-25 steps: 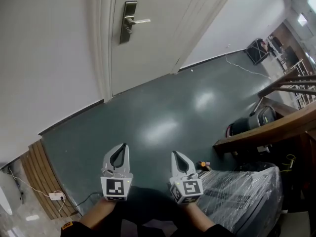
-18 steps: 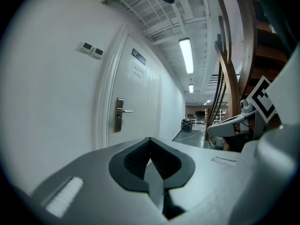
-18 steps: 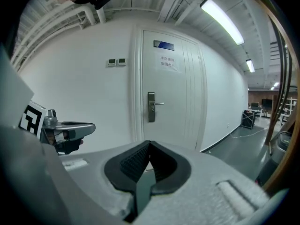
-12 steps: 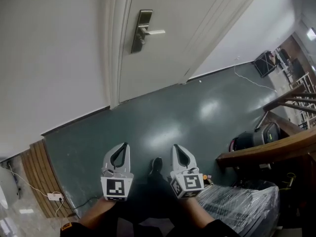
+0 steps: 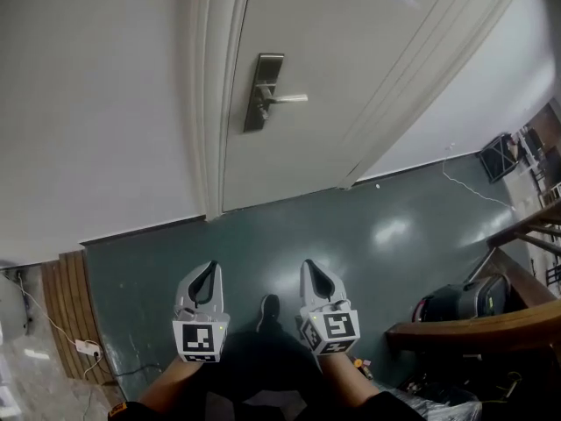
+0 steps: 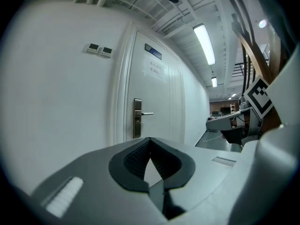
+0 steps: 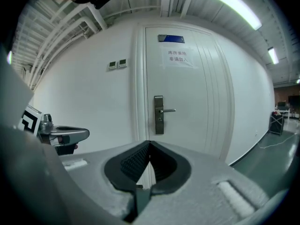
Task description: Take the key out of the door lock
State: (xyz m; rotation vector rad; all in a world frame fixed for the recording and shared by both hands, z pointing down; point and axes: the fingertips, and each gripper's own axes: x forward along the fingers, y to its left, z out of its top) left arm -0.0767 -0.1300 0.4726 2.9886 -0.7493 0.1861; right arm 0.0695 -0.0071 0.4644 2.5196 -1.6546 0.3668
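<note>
— Where's the key?
— Too small to spot; it should sit in the lock [image 5: 262, 103] on the door [image 5: 351, 77], well ahead. My left tongs [image 5: 211, 267] and right tongs [image 5: 308, 267] are both closed on nothing.
— What might go wrong?
— Reaching in closed, I'd likely bump the handle [image 5: 287, 100], not grip.

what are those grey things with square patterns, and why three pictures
No robot here: a person holds a two-jaw tool in each hand, the left gripper and the right gripper; the patterned cubes belong to them. One picture is from a camera on the person's head, looking down; the other two from cameras on each gripper. Both grippers are shut and empty. Ahead is a white door with a metal lock plate; no key can be made out.
</note>
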